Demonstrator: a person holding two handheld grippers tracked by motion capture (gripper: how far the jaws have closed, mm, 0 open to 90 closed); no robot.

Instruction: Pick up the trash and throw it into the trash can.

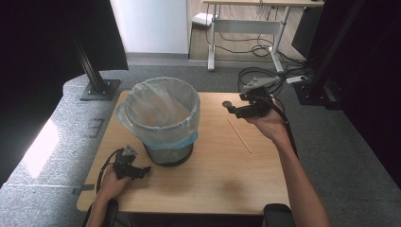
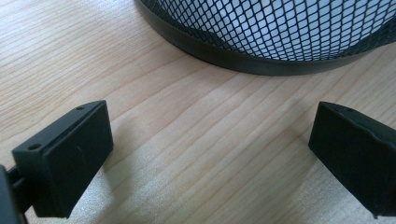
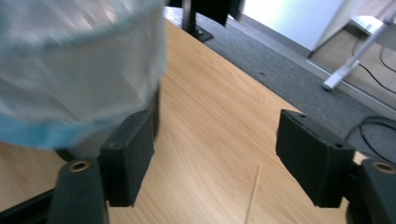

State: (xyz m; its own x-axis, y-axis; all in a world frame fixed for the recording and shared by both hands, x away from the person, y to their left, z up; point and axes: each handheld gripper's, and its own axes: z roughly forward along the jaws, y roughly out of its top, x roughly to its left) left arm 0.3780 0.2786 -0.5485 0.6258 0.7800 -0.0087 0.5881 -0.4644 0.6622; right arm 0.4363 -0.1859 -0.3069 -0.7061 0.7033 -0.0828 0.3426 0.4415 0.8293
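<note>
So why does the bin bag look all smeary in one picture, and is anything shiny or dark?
In the right gripper view the bin bag is smeared by motion blur, while the thin stick stays fairly crisp. In the left gripper view the mesh bin is sharp and the left jaw casts a soft shadow on the table. In the high view, glare whitens the floor at the left and the corners are very dark.

Thin wooden stick (image 1: 239, 136) flat on table, right of lined mesh bin (image 1: 163, 118).

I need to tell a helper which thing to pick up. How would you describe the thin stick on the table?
Start at the mesh bin lined with a bag on the wooden table. To its right, on bare wood below the right gripper, lies the stick: pale, very thin, straight, slanting.
</note>
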